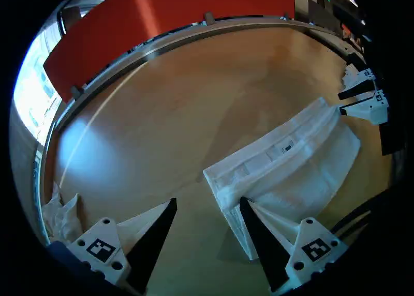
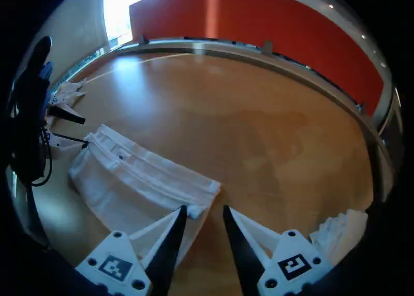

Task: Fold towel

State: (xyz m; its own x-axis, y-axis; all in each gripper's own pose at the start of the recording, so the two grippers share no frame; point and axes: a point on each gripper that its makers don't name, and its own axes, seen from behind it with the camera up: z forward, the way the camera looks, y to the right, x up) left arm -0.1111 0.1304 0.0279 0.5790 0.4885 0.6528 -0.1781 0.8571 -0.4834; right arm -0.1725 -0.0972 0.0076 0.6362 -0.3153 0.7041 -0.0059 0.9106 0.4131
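A white towel (image 1: 290,166) lies on the wooden table (image 1: 196,104), folded into a long band with a small label on its upper layer. My left gripper (image 1: 207,200) hangs open just above the table; its right finger (image 1: 259,234) stands over the towel's near corner, with nothing between the fingers. At the towel's other end my right gripper (image 1: 349,102) shows far off. In the right gripper view the towel (image 2: 134,177) runs to the left, its corner right at my right gripper (image 2: 204,209), which is open. My left gripper (image 2: 67,126) is at the far end.
A red panel (image 1: 165,16) stands along the table's back edge behind a metal rail. Crumpled white cloth (image 1: 59,218) lies at the table's left end. A stack of folded white towels (image 2: 341,228) sits at the lower right. A dark sleeve (image 2: 28,120) holds the left gripper.
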